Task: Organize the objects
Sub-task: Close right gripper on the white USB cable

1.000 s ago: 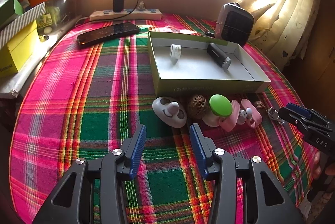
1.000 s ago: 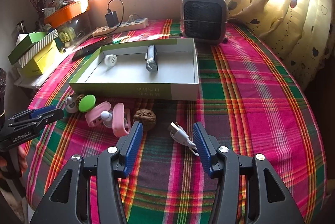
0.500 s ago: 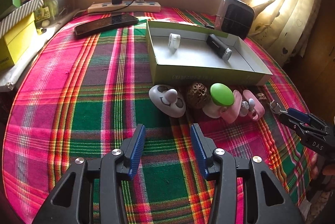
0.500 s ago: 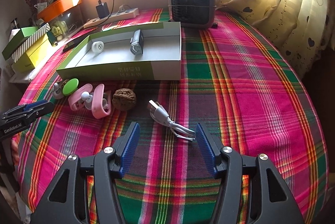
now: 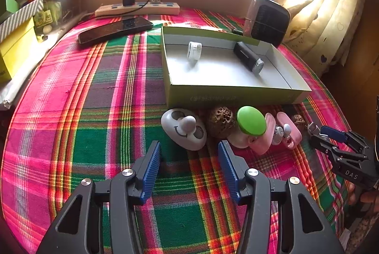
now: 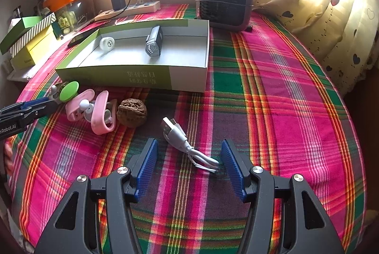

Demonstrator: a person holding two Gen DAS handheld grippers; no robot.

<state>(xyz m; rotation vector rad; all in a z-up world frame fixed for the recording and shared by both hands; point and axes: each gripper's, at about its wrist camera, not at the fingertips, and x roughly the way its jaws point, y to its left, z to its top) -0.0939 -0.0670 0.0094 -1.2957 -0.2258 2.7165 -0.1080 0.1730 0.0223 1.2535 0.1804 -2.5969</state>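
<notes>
A green-sided cardboard tray (image 5: 227, 94) (image 6: 132, 78) holds a white round cap (image 5: 194, 51) (image 6: 107, 43) and a black flashlight (image 5: 248, 57) (image 6: 154, 41). In front of it lie a white smiley toy (image 5: 183, 128), a brown walnut (image 5: 219, 121), a green-capped piece (image 5: 251, 120) (image 6: 69, 90), a pink earbud case (image 5: 287, 131) (image 6: 94, 109), another walnut (image 6: 131, 112) and a white USB cable (image 6: 187, 145). My left gripper (image 5: 189, 154) is open just short of the smiley toy. My right gripper (image 6: 189, 156) is open with the cable's tail between its fingers.
A small dark heater (image 6: 225, 1) stands behind the tray. A phone (image 5: 115, 30), a power strip with charger (image 5: 137, 8) and yellow and green boxes (image 6: 28, 40) sit at the back left. A curtain (image 6: 331, 5) hangs at the right. Plaid cloth (image 6: 284, 99) covers the table.
My right gripper has moved forward so its open fingers flank the USB cable. My left gripper has edged closer to the smiley toy. Both stay open.
</notes>
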